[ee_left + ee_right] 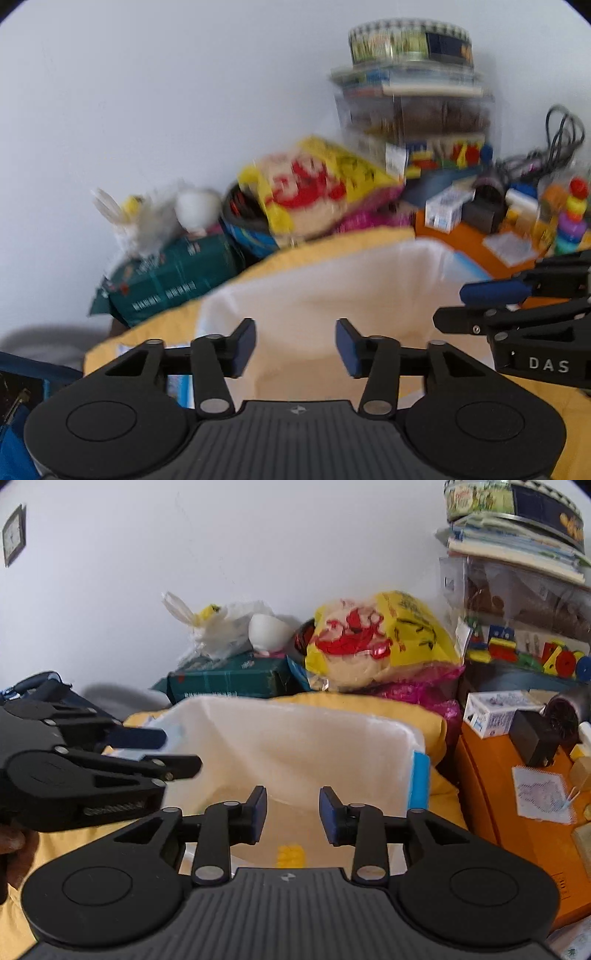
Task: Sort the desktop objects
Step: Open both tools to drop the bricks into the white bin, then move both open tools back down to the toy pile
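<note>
A white-lined open container (332, 280) wrapped in yellow cloth (155, 332) sits right in front of both grippers. My left gripper (295, 349) hangs over its near rim, open, with nothing between the blue pads. My right gripper (292, 814) is also open and empty above the container (295, 738). A small yellow object (291, 856) lies on the container's floor just below it. Each gripper shows in the other's view: the right gripper (467, 304) at the right edge, the left gripper (179, 752) at the left, held by a hand (14, 845).
Behind the container lie a yellow and red bag (380, 638), a dark green box (229, 679) and a white plastic bag (218, 627). To the right, an orange surface (495, 797) holds small boxes and a stacking-ring toy (574, 218). A round tin (410, 40) tops stacked clear boxes.
</note>
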{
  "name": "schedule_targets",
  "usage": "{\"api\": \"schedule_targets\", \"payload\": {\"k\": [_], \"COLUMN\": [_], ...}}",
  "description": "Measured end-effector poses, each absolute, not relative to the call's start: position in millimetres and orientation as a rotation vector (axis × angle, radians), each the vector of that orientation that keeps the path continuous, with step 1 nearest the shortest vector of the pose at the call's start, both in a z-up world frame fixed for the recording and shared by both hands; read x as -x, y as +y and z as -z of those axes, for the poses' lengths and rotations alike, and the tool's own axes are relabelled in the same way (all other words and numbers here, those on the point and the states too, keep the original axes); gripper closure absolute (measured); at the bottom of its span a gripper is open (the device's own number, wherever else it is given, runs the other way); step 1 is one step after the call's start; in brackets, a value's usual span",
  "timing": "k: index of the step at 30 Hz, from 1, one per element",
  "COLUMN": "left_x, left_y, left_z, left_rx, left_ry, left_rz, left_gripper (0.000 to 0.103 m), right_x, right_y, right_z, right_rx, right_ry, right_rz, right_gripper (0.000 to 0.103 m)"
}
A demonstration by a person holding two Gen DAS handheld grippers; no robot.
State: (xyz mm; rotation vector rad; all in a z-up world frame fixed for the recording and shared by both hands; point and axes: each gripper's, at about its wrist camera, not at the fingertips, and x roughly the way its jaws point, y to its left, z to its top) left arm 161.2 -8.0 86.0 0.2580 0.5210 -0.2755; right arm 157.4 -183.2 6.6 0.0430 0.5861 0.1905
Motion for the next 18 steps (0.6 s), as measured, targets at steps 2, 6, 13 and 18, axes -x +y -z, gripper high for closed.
{"api": "schedule_targets", "payload": {"k": [2,6,13,18], "left_x": [-143,-107,-46,-5], "left_y": [-2,10,33,28], "left_z": [-98,-102,-67,-27], "left_rx": [-0.231,-0.210,-0.079,-0.185], "left_ry": [0.494,0.496,0.588,0.635], "left_rz": [0.274,0.244,0.278,0.246], "left_gripper": [0.032,0.030,0.030,0.030], "right_x": [-149,-123,-74,-33], "right_y": [-184,-186,-184,-172], "right_z": [-14,-26,-27,-4], "right_rx": [-0.050,-0.047,-0.040,0.013], "right_ry": [0.558,0.499,0.519,0.561], "right_rz": [-0.195,-0.219,-0.280,-0.304], "right_gripper": [0.067,0.062,0.057,0.045]}}
